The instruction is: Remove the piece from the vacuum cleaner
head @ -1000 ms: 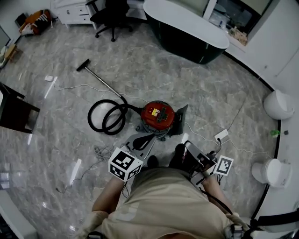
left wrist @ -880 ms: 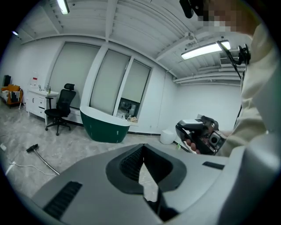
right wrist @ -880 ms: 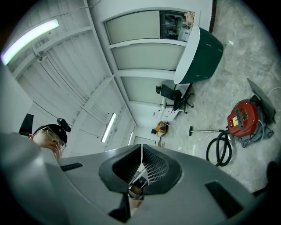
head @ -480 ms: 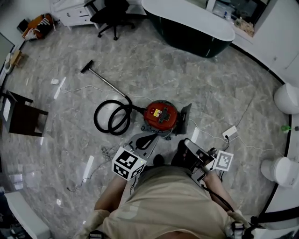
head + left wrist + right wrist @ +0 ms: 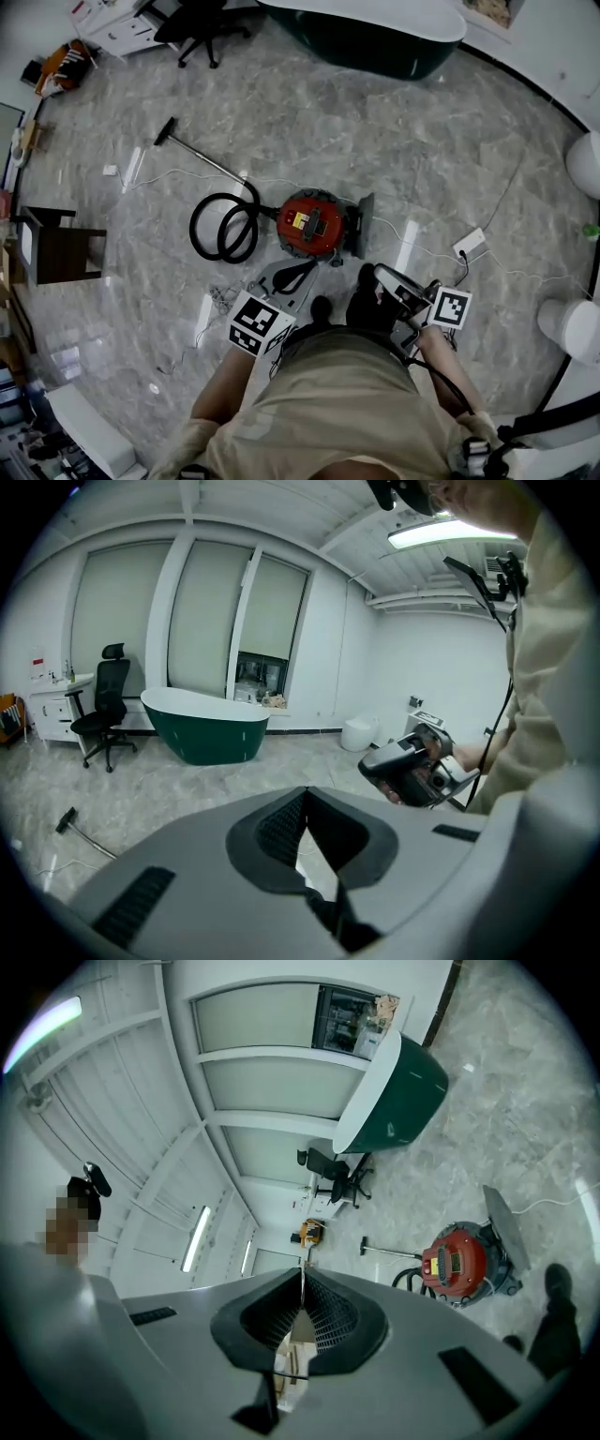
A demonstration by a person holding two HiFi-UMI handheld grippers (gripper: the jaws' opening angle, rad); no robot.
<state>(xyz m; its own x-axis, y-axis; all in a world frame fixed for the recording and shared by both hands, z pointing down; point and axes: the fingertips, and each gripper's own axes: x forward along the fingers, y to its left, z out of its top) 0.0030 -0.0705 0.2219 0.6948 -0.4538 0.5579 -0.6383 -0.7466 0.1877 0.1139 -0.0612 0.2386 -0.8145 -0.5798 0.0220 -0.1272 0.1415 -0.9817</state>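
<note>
Both claws, left claw [image 5: 304, 793] and right claw [image 5: 302, 1281], are pressed together and empty above the glossy grey marbled floor [image 5: 431, 159]. Just beyond the person's shoes stands the round red vacuum cleaner [image 5: 312, 223], with its black hose [image 5: 223, 228] coiled alongside. Farthest are an oval dark-green bathtub [image 5: 375, 49] and a black swivel chair [image 5: 192, 23].

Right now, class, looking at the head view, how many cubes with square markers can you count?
2. One marker cube sits below and left of the red vacuum cleaner. The other sits below and right of it. None appears hidden.
</note>
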